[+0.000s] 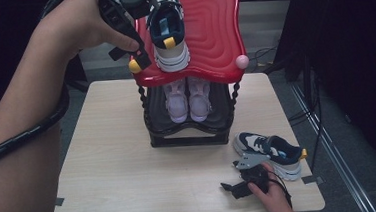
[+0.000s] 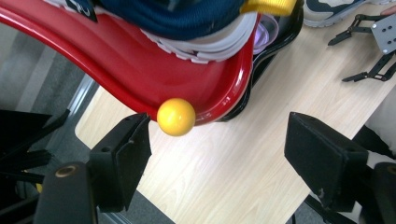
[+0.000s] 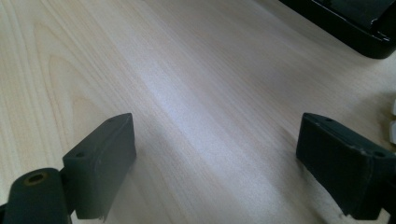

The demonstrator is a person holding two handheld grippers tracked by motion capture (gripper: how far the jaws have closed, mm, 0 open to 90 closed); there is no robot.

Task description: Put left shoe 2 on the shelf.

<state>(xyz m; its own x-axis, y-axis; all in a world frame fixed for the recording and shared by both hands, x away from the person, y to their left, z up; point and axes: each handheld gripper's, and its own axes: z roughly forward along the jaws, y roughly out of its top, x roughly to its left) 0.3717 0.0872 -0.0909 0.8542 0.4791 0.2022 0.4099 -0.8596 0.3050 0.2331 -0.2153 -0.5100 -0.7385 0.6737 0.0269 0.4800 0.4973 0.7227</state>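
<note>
A navy and white sneaker (image 1: 167, 34) with a yellow heel tab rests on the red top shelf (image 1: 210, 29) of a black shoe rack. My left gripper (image 1: 130, 55) is held high at the shelf's front left corner, open, with nothing between its jaws. In the left gripper view the yellow corner ball (image 2: 176, 116) hangs just beside the left jaw of the left gripper (image 2: 219, 135), under the sneaker (image 2: 187, 18). The matching sneaker (image 1: 272, 152) lies on the table at the right. My right gripper (image 1: 230, 175) rests open on the table beside it. The right gripper (image 3: 217, 130) has bare wood between its jaws.
A pair of pink shoes (image 1: 188, 98) sits on the rack's lower shelf (image 1: 187, 128). A pink ball (image 1: 242, 61) marks the red shelf's front right corner. The wooden table (image 1: 120, 166) spreads in front of the rack. Cables lie on the floor at the right.
</note>
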